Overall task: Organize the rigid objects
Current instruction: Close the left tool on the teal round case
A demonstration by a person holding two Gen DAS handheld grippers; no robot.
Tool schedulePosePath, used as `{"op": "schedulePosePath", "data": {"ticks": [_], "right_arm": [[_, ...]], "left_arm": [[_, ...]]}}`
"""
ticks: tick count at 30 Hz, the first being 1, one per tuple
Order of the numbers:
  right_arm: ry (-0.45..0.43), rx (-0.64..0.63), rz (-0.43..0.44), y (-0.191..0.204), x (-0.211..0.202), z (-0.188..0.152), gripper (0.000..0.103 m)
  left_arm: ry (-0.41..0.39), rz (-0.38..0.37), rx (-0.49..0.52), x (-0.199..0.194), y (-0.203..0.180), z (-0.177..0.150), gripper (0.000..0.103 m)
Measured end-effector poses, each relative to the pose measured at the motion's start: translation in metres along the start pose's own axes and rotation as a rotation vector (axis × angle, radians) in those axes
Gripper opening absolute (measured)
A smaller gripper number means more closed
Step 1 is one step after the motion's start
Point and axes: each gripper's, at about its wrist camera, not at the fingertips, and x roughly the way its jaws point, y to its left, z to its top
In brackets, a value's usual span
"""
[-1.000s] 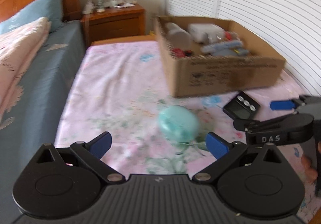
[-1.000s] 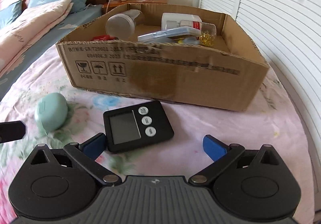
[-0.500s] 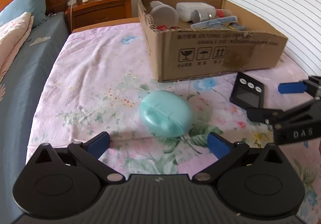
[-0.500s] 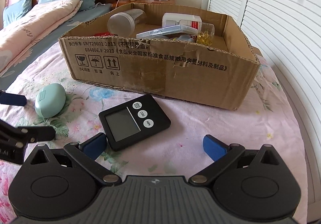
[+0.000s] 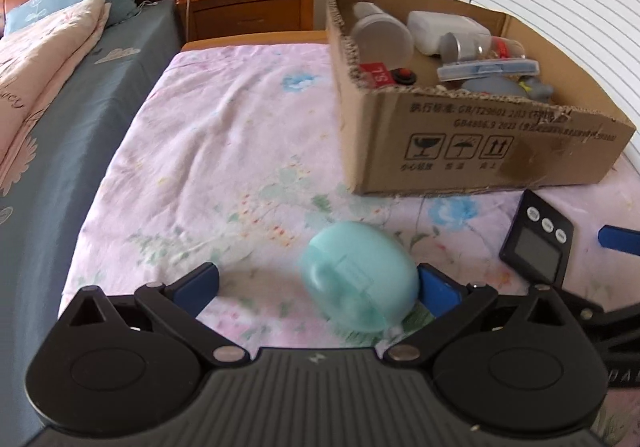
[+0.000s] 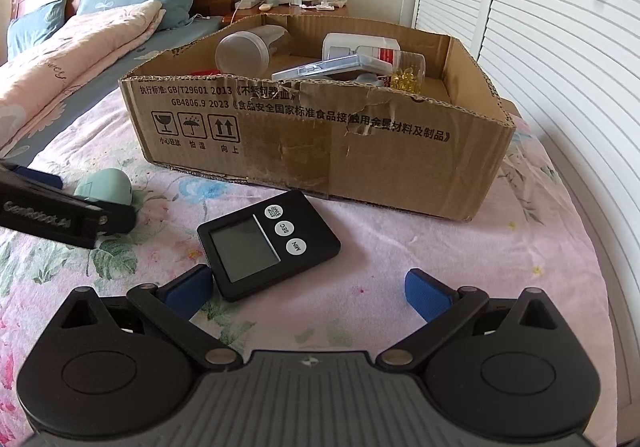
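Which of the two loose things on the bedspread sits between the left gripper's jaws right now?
The mint-green egg-shaped plastic case, close against one blue pad of the left gripper. The flat black digital timer lies apart, by the right gripper.

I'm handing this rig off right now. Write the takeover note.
Left gripper: jaws open, around the teal egg-shaped case, which sits against the right-side jaw; not closed on it.
Right gripper: jaws open, holding nothing, just short of the black digital timer.
Both items lie on the floral sheet in front of the cardboard box.
Done: box already holds several containers.
Left: grasp the case and the timer, put both in the box.
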Motion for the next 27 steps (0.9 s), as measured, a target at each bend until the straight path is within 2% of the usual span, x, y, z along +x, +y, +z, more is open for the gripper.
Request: {"op": "schedulePosePath", "data": {"ticks": [7, 10, 14, 19, 24, 27], "right_arm": [[-0.005, 0.002, -0.001, 0.0, 0.0, -0.001, 0.103], [-0.012, 0.003, -0.003, 0.001, -0.001, -0.002, 0.103], [-0.017, -0.001, -0.001, 0.0, -0.001, -0.002, 0.103], [-0.017, -0.006, 0.004, 0.001, -0.001, -0.002, 0.103], [-0.018, -0.009, 0.006, 0.001, -0.001, -0.002, 0.103], [-0.012, -0.029, 0.024, -0.001, 0.0, 0.0, 0.103]], "left_arm": [[0.011, 0.047, -0.065, -0.013, 0.029, -0.015, 0.103], [-0.006, 0.037, -0.05, -0.012, 0.027, -0.015, 0.102], [-0.044, -0.019, 0.05, -0.008, 0.013, -0.011, 0.101], [-0.055, -0.096, 0.117, -0.005, 0.011, -0.002, 0.088], [-0.082, -0.133, 0.162, -0.009, 0.009, -0.003, 0.065], [-0.086, -0.138, 0.169, -0.01, 0.008, -0.004, 0.058]]}}
